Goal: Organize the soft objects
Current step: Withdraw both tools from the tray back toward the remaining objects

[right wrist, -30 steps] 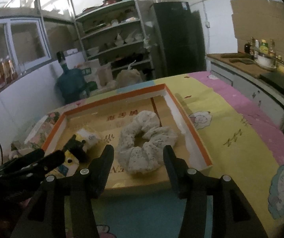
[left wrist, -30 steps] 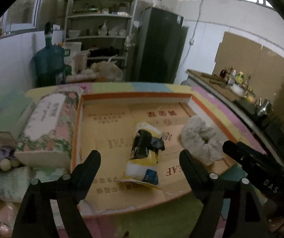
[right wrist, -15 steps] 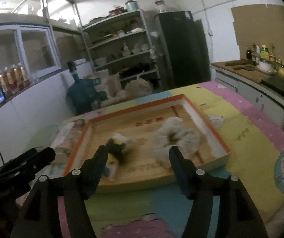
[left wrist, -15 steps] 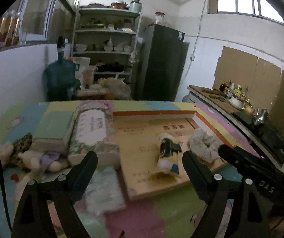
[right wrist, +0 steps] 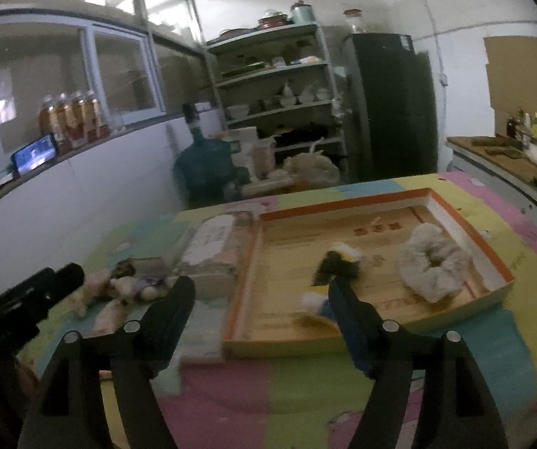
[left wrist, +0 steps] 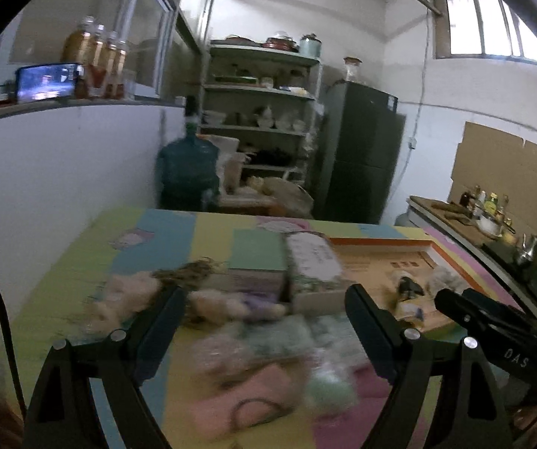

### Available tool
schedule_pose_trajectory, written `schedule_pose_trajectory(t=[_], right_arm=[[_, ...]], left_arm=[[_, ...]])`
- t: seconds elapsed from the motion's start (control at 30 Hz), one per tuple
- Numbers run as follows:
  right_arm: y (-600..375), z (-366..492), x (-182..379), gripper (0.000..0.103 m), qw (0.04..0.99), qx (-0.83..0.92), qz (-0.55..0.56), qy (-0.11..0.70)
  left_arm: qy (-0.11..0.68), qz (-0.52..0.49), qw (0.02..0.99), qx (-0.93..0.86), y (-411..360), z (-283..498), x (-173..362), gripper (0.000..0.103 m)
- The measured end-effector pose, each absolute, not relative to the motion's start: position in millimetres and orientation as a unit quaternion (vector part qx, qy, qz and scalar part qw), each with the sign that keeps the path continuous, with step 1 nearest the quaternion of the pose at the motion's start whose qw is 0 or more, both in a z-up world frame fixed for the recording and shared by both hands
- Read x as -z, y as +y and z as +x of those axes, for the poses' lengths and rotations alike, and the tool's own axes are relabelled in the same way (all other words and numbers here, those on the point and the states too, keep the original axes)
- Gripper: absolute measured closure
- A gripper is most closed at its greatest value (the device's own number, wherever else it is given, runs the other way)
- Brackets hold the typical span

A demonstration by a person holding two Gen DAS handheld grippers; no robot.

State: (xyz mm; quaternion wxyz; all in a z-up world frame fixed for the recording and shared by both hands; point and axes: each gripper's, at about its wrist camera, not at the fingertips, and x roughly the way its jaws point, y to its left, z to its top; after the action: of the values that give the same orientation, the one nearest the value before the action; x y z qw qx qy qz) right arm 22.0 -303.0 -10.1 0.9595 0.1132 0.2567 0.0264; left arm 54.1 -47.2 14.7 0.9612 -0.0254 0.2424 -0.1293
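An orange-rimmed cardboard tray (right wrist: pixel 470 232) lies on the colourful mat and holds a fluffy white scrunchie (right wrist: pixel 433 262) and a yellow-and-black soft pack (right wrist: pixel 337 265). Left of the tray lie a floral tissue pack (right wrist: pixel 212 247), small plush toys (right wrist: pixel 130 286) and blurred soft items (left wrist: pixel 253 370). My left gripper (left wrist: pixel 264 307) is open and empty above the soft items, pointing at the plush toys (left wrist: pixel 208 303). My right gripper (right wrist: pixel 261 303) is open and empty in front of the tray's near left corner. The tray also shows in the left wrist view (left wrist: pixel 381 241).
A blue water jug (right wrist: pixel 205 164), a metal shelf with dishes (right wrist: pixel 279 75) and a black fridge (right wrist: pixel 392 104) stand behind the table. A counter with bottles (right wrist: pixel 523 149) runs along the right. The left gripper's body (right wrist: pixel 32 299) shows at the left.
Both grippers have pulled back and swung left. The tray has slid to the right in both views, and the plush toys and soft items left of it have come into view.
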Motion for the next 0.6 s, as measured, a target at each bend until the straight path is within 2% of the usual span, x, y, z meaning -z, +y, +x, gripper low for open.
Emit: schedule_pose_trajectory(t=[0.3, 0.6], right_arm=[[-250.6, 21.8, 21.6, 0.027, 0.954, -0.072, 0.089, 0.275], [-219.4, 24.7, 53.2, 0.027, 0.936, -0.108, 0.063, 0.328]], left_arm=[[0.248, -0.026, 0.961, 0.122, 6.1, 44.7, -4.8, 0.016], [0.281, -0.017, 0.946, 0.161, 16.9, 40.5, 35.5, 0.016]])
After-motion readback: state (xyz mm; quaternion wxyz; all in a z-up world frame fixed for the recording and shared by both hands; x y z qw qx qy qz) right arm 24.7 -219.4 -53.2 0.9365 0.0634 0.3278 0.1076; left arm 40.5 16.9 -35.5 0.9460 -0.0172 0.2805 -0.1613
